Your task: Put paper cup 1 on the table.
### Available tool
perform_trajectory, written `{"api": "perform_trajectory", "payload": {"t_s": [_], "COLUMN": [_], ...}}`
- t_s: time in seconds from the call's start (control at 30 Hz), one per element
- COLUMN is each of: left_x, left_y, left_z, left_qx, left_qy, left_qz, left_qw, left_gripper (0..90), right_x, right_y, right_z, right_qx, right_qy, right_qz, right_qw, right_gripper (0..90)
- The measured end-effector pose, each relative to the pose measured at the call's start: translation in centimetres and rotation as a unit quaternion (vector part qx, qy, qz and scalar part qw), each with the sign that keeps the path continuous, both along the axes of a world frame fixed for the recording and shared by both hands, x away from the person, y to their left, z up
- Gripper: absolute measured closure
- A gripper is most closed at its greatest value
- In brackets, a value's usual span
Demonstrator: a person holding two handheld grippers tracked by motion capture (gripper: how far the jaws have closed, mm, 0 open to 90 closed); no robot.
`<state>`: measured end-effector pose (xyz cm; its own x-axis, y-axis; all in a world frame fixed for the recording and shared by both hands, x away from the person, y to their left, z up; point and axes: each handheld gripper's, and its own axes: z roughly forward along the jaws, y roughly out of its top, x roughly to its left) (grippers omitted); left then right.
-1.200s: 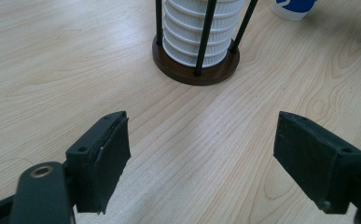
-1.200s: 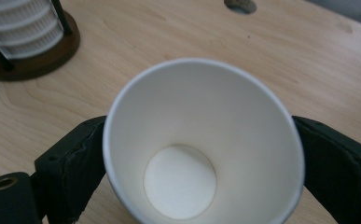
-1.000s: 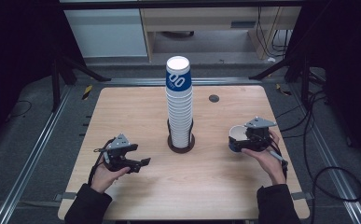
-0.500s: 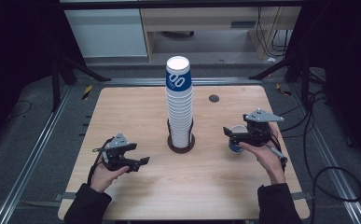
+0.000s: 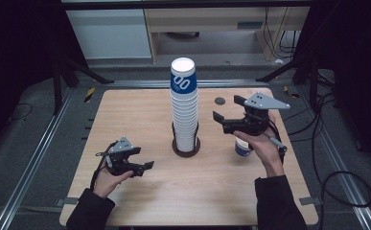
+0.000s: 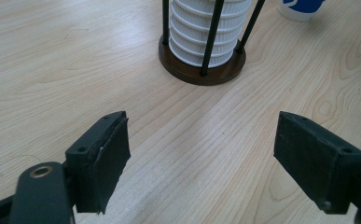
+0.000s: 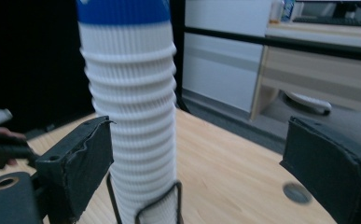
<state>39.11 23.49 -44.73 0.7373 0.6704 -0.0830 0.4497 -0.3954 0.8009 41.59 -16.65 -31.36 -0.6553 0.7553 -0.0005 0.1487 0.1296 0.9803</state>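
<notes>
Now I'm lifting my right hand-held gripper [image 5: 224,122] up and away from the single cup [image 5: 243,148], which a second ago was sitting between its jaws and is now standing free on the counter [image 5: 135,110], partly hidden under my right hand [image 5: 264,146]. The jaws have just been opening a touch further and nothing is between them; in the right gripper view they're spread wide and looking at the tall stack of cups [image 7: 131,126]. From the high view that stack [image 5: 185,108] is rising from its round holder [image 5: 186,147] at the counter's centre, and the loose cup is sitting at about 3 o'clock from it, near but apart. My left hand-held gripper [image 5: 142,167] is resting released at about 8 o'clock from the stack, unmoved, jaws empty over bare wood. So I'm judging the cup as set down, and the right hand is heading for the stack's top.
</notes>
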Motion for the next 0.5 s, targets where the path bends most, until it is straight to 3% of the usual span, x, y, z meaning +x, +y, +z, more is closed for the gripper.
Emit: {"api": "perform_trajectory", "payload": {"t_s": [0.13, 0.5], "left_x": [0.0, 0.0], "left_y": [0.0, 0.1], "left_z": [0.0, -0.1], "left_qx": [0.000, 0.000], "left_qy": [0.001, 0.002], "left_qz": [-0.001, 0.001], "left_qw": [1.0000, 1.0000], "left_gripper": [17.5, 17.5], "right_x": [0.2, 1.3], "right_y": [1.6, 4.8], "right_z": [1.8, 3.8], "right_qx": [0.012, 0.028], "right_qy": [-0.019, -0.029], "right_qz": [0.018, 0.052], "right_qw": [0.9996, 0.9978], "right_gripper": [8.4, 7.9]}}
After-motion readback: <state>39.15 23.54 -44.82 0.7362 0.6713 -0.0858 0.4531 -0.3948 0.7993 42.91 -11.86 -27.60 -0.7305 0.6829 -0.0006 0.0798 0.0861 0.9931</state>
